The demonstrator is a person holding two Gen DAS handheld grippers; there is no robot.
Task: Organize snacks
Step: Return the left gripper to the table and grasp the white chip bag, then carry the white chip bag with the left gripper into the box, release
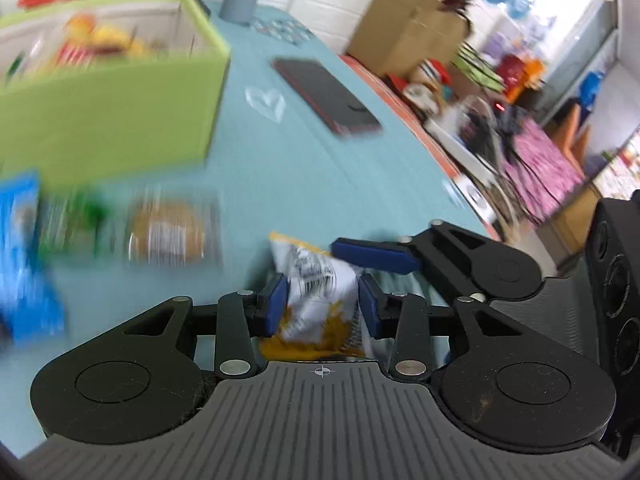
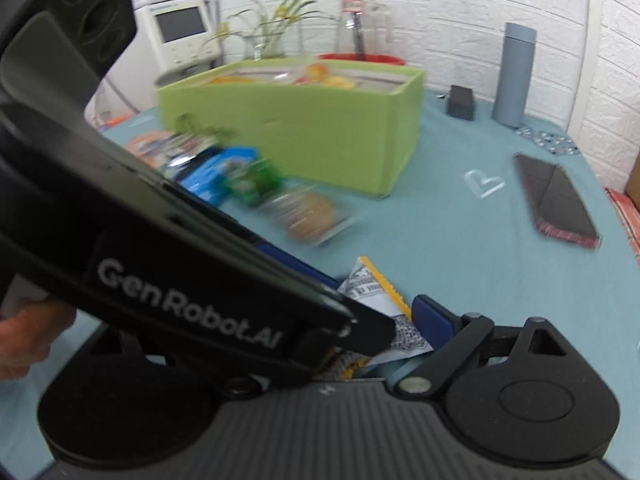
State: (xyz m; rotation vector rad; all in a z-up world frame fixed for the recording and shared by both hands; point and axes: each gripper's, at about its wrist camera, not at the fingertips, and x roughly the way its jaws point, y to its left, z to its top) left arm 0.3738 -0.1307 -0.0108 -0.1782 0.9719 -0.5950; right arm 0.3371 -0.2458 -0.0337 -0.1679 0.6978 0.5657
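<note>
left gripper [image 1: 322, 300]: black linkage | blue pads [image 1: 276, 298] | silver screws | ribbed grey base

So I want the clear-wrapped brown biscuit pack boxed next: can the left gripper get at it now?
Probably not: the left gripper is shut on a white-and-yellow snack packet, though the biscuit pack lies unobstructed.

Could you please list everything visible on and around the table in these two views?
Yellow-and-white crinkly snack packet: one, pinched in the left gripper.
Lime-green rectangular storage box: one, on the teal tablecloth, snacks inside.
Loose snack packets: several, blue, green, tan, before the box; blurred.
Black flat phone-like slab: one, right of the box.
Grey cylindrical flask: one, behind.
Small black block: one, beside the flask.
Left gripper: black, blue pads, shut.
Right gripper: touching the same packet; closure unclear.
</note>
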